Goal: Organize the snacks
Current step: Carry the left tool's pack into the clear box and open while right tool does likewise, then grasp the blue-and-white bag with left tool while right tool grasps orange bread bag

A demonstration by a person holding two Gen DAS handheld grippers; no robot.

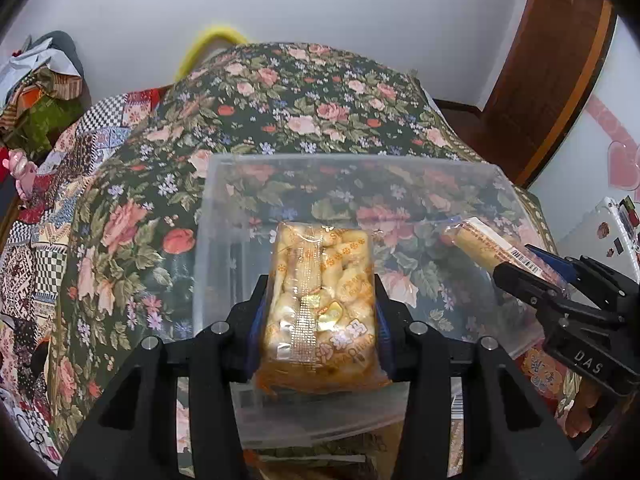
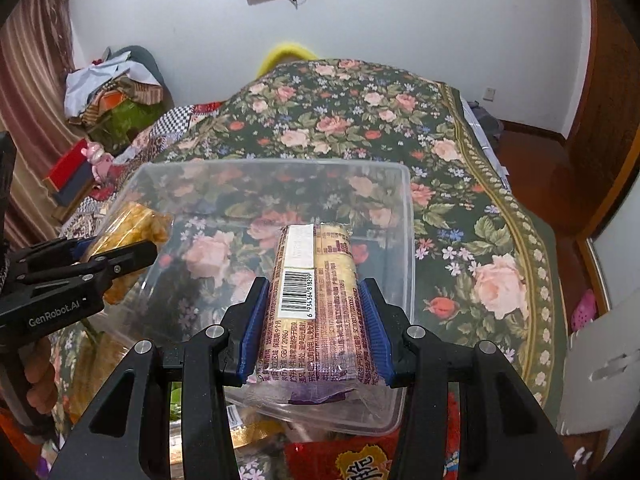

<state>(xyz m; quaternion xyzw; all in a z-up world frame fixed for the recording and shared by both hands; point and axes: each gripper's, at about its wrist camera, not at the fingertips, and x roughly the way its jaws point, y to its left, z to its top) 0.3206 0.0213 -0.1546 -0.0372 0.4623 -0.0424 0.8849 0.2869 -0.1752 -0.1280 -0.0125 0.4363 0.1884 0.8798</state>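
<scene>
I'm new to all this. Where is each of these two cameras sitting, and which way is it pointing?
Left wrist view: rides the left gripper, looking along its fingers at the orange snack pack it clamps; the right gripper shows at the side.
Right wrist view: rides the right gripper, facing its barcoded biscuit pack; the left gripper shows at the left edge.
Shared: the clear plastic bin and floral bedspread.

— What's the left gripper [image 1: 320, 328] got?
— A clear pack of golden puffed snacks [image 1: 320, 312], clamped between the blue pads, over the clear plastic box [image 1: 216, 200] on the floral bedspread [image 1: 304, 96]
— And the right gripper [image 1: 532, 276]?
— Pinching a wafer pack [image 1: 484, 244] beside it
</scene>
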